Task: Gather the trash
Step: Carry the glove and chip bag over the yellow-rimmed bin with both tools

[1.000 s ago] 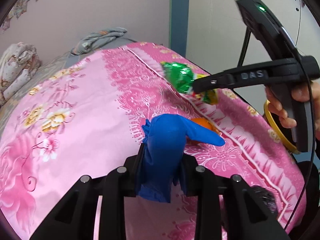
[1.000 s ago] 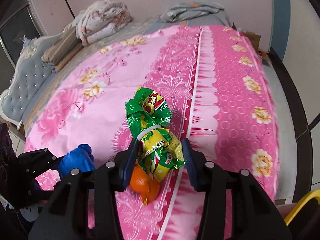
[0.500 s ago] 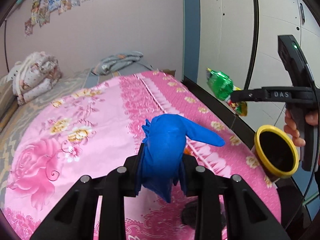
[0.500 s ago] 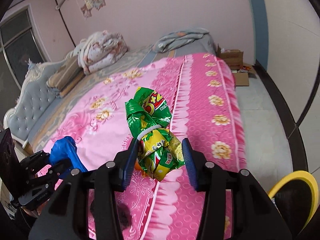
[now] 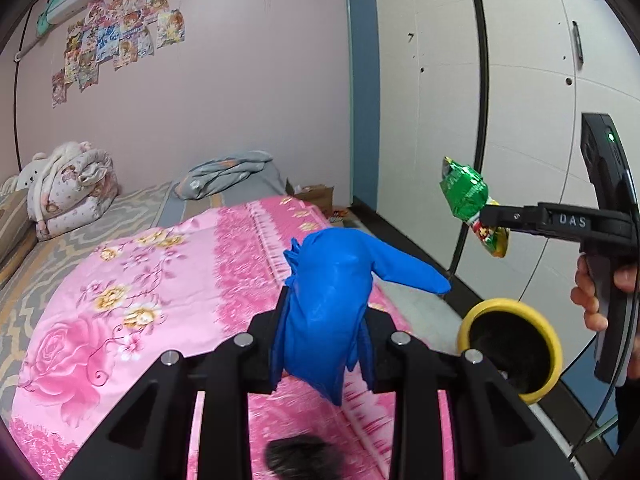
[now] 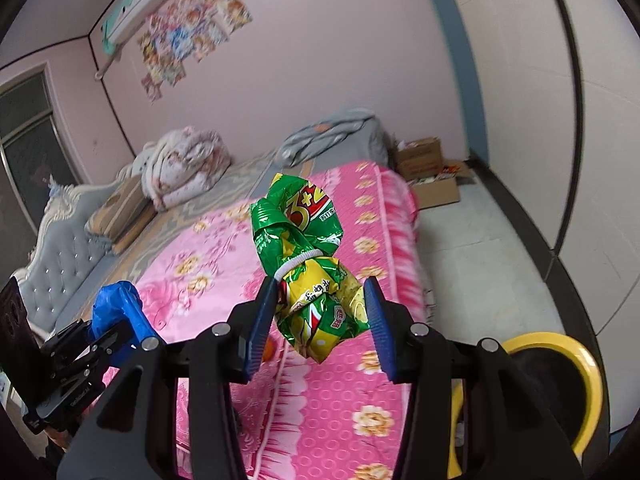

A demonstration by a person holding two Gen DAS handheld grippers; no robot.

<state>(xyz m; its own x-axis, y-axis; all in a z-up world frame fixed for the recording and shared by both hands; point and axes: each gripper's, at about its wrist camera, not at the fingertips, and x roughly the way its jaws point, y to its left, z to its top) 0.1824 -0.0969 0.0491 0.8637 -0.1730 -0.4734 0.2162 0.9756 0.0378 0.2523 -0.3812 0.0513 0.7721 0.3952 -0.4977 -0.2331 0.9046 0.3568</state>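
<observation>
My left gripper [image 5: 322,334] is shut on a crumpled blue glove [image 5: 332,292] and holds it above the pink bed. My right gripper [image 6: 320,320] is shut on a green and yellow snack bag [image 6: 308,264] tied with a white band, lifted off the bed. In the left wrist view the snack bag [image 5: 470,200] hangs in the right gripper [image 5: 490,216] above and beyond a yellow-rimmed trash bin [image 5: 508,344]. The bin [image 6: 560,380] sits at the lower right in the right wrist view. The glove [image 6: 118,312] in the left gripper [image 6: 114,336] shows at the lower left there.
The pink floral bedspread [image 5: 160,280] covers the bed. An orange scrap [image 6: 269,349] lies on it behind my right finger. Folded quilts [image 6: 188,164] and a grey blanket [image 6: 332,132] lie at the far end. Cardboard boxes [image 6: 432,176] stand on the floor. A white wardrobe [image 5: 520,100] is at the right.
Both grippers have risen from the bed with their loads. The right gripper has swung the snack bag off the bedspread toward the bin side. The orange scrap stays on the bed.
</observation>
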